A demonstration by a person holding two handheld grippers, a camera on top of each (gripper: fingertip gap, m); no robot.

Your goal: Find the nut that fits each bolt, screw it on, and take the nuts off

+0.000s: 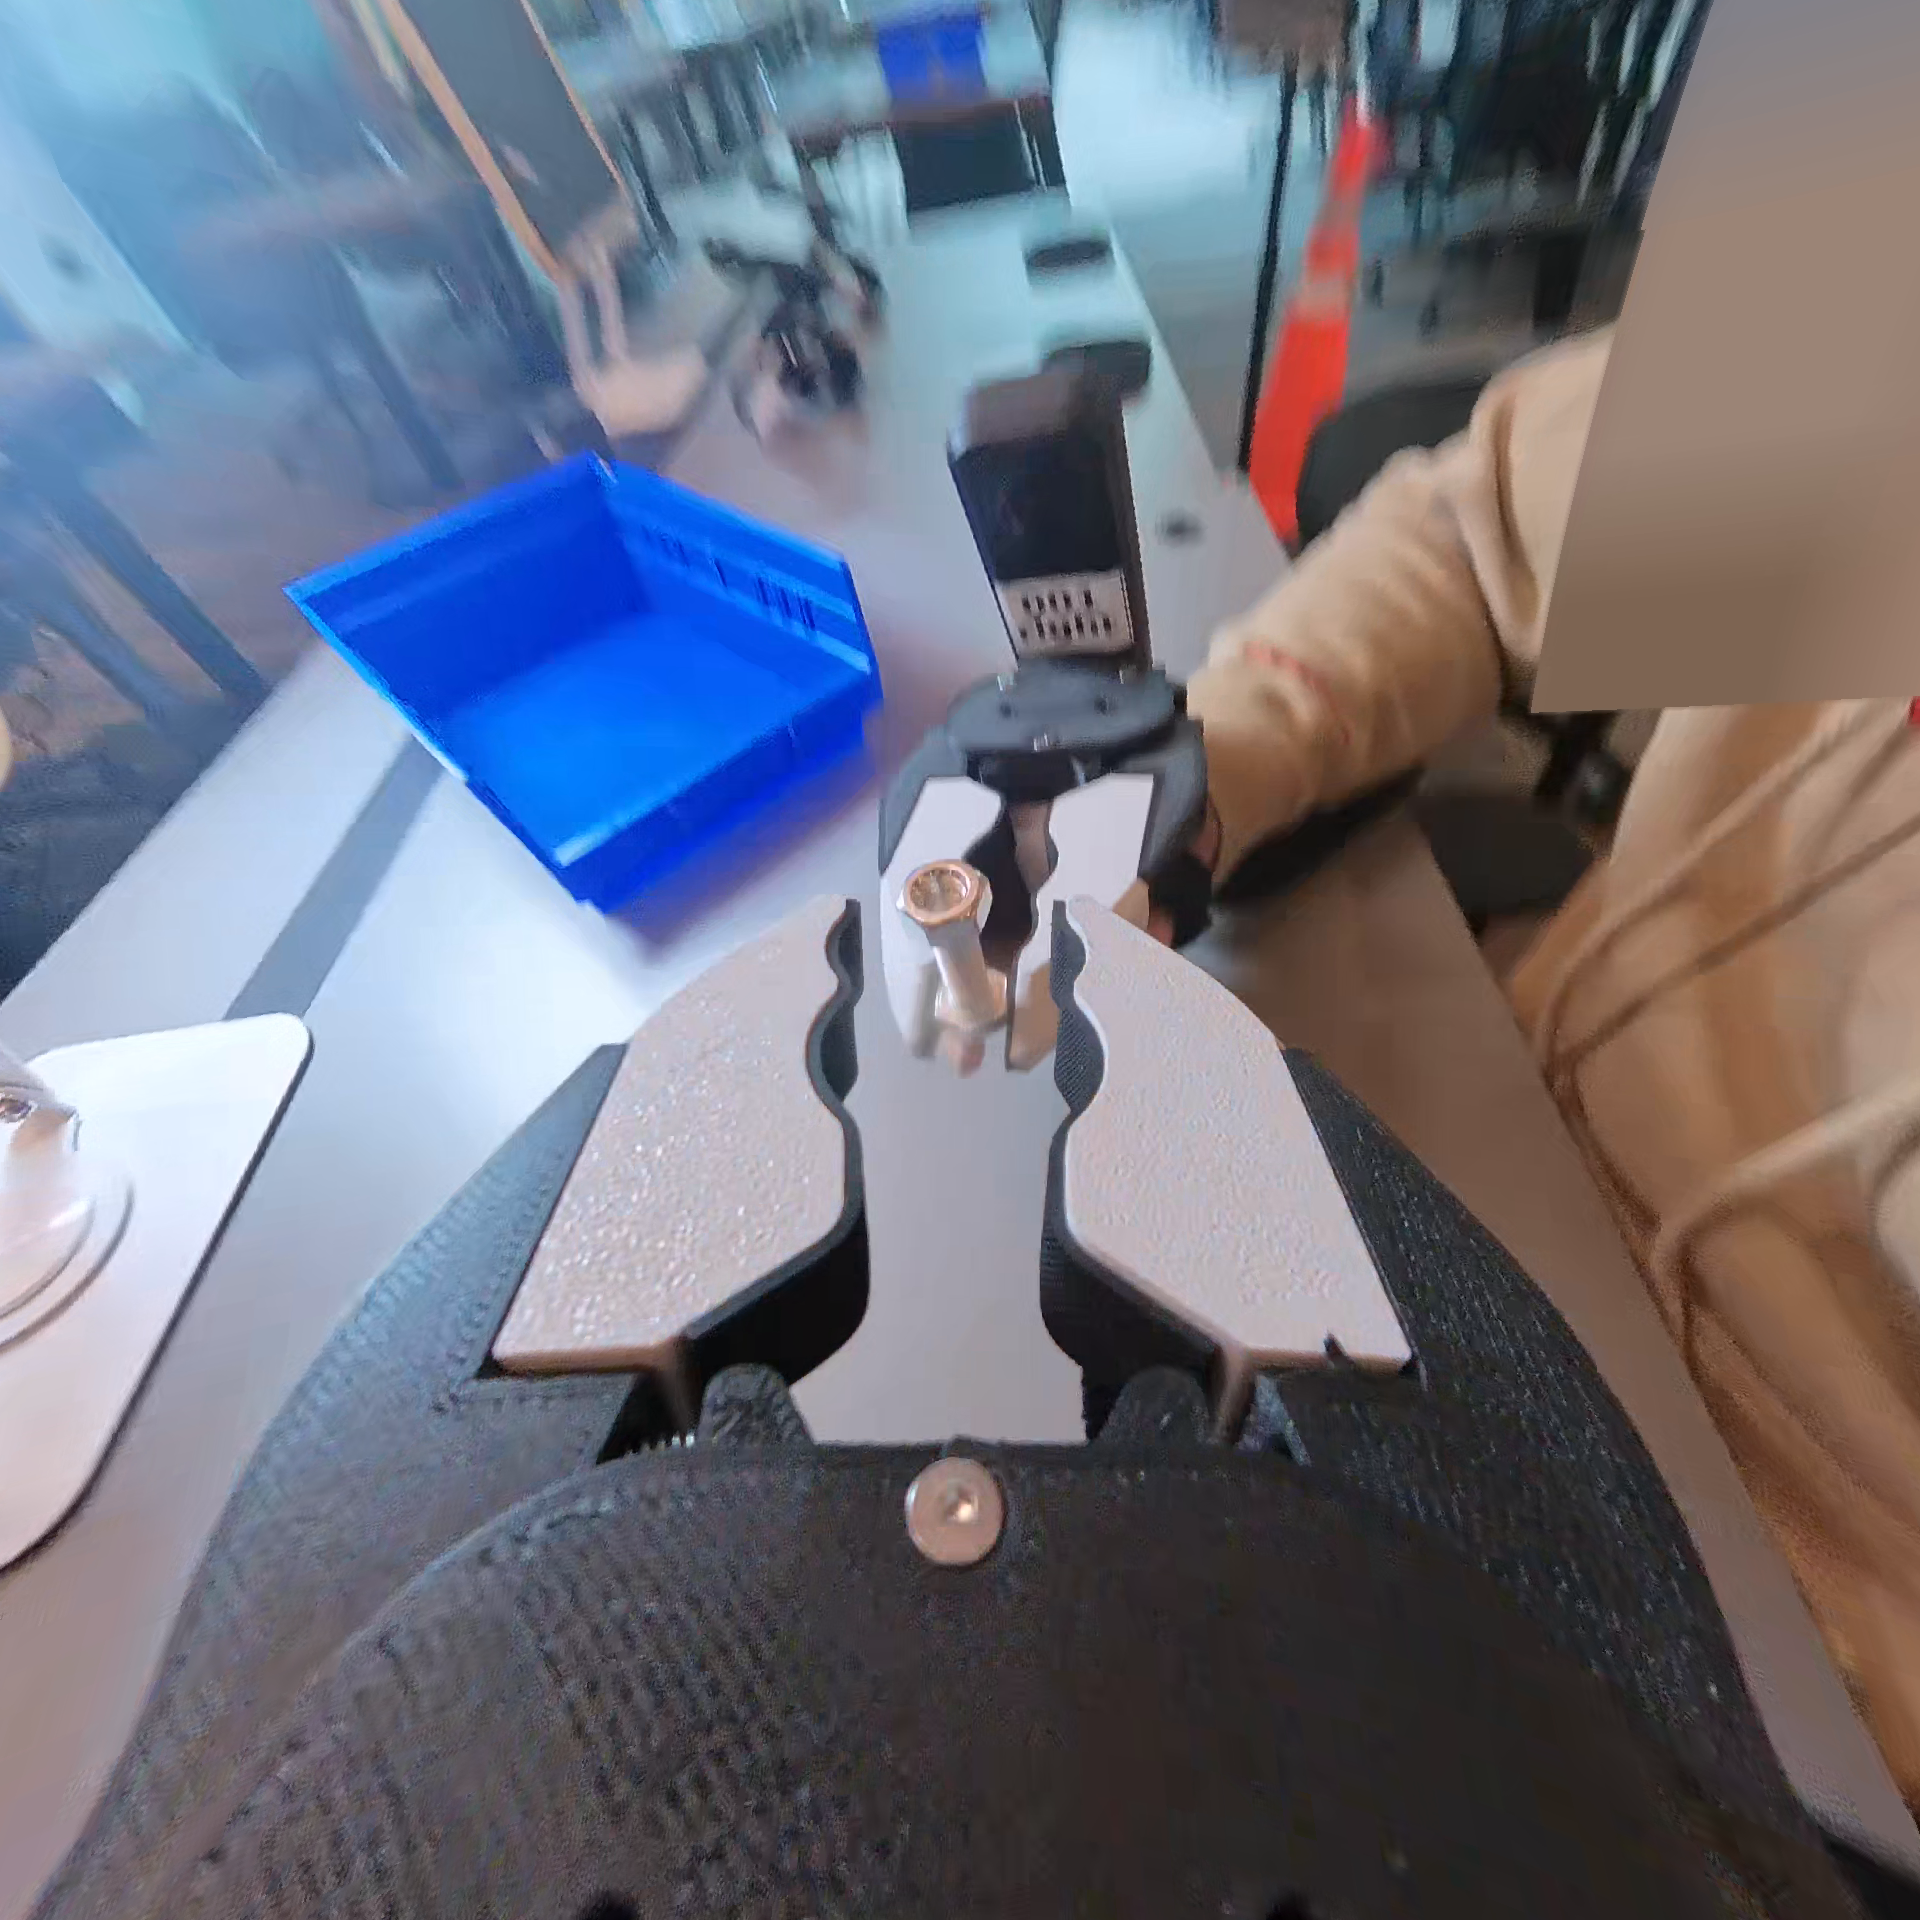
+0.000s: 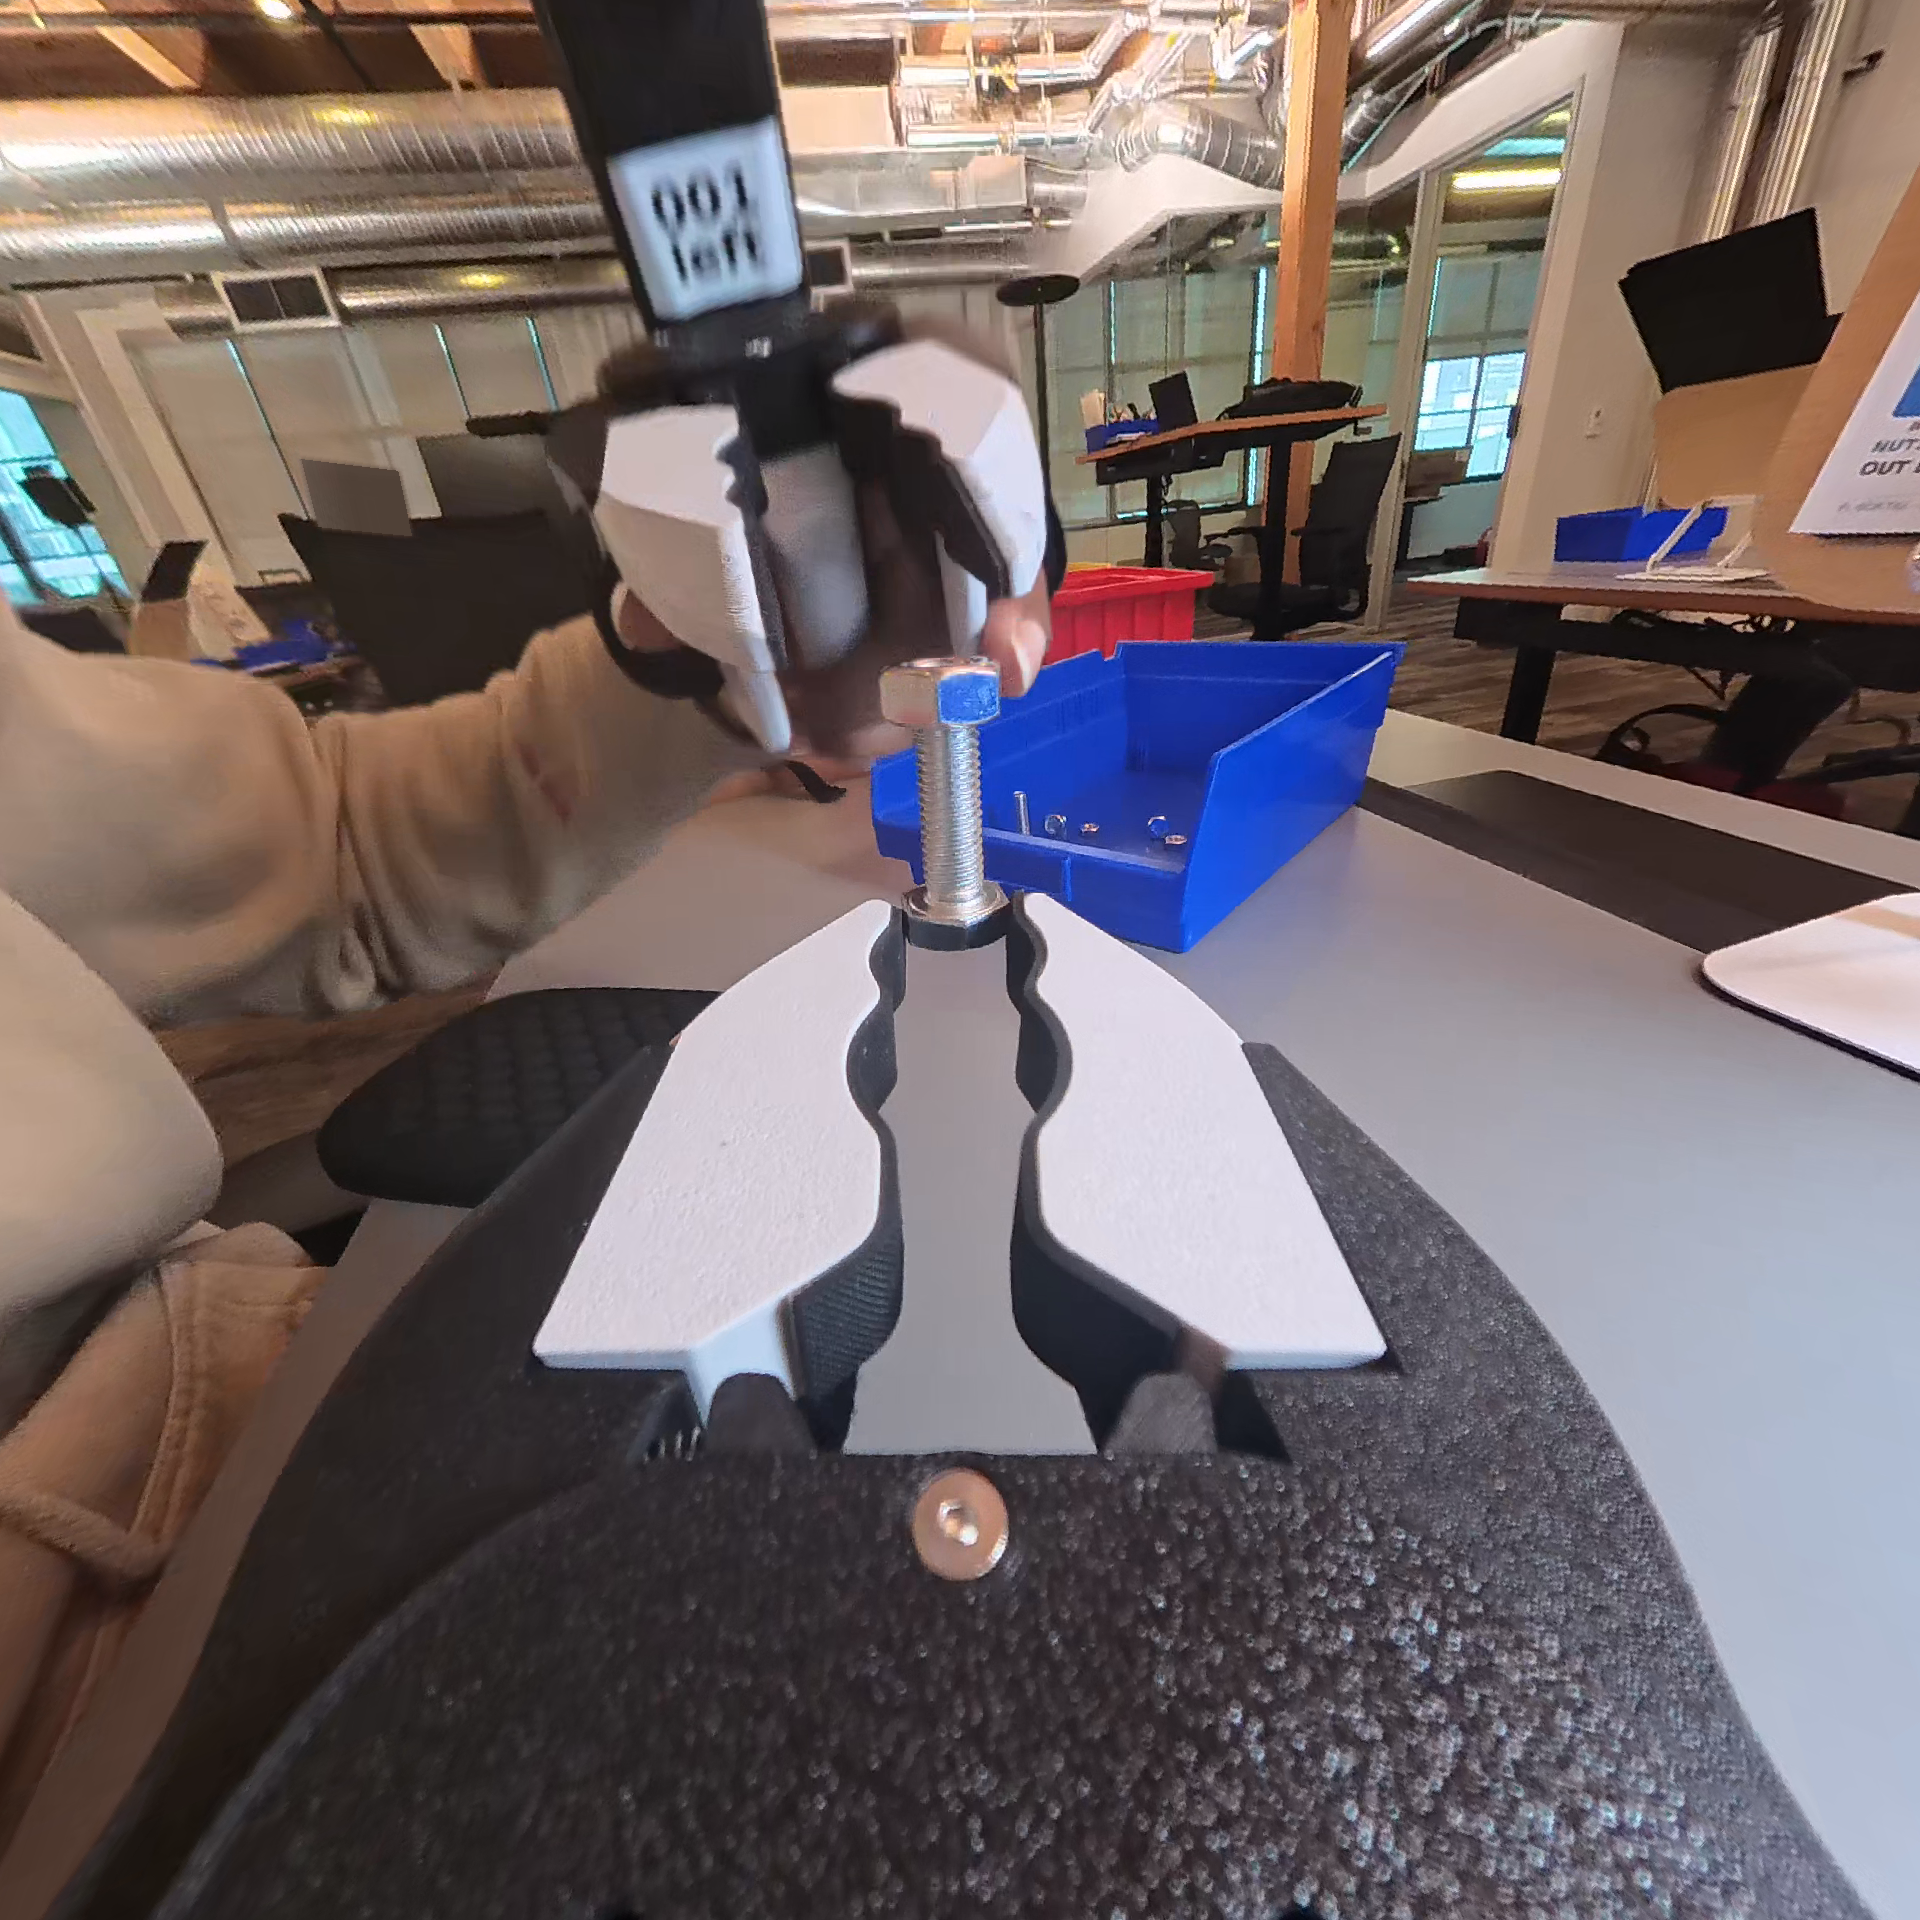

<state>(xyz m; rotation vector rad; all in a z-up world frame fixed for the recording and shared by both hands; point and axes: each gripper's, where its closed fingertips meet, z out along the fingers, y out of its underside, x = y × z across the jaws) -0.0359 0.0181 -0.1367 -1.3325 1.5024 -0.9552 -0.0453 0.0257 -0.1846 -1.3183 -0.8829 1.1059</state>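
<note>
**First onlooker:** The right gripper (image 2: 958, 909), jaws clamped on a hex nut (image 2: 951, 923), held a bolt (image 2: 948, 810) upright over the grey table (image 2: 1558, 1039), head uppermost.

**Second onlooker:** And the left gripper (image 1: 956, 920)?

**First onlooker:** Open, holding nothing, poised just above the six-sided head. If it closed off-centre it could tip the bolt, jam the threads or knock the nut loose (bright, slick steel on hard white plates).

**Second onlooker:** The plates looked gritty, with wavy inner edges.

**First onlooker:** Yes. Behind them stood a glossy blue plastic bin (image 2: 1247, 748) with a few small fasteners inside.
</note>
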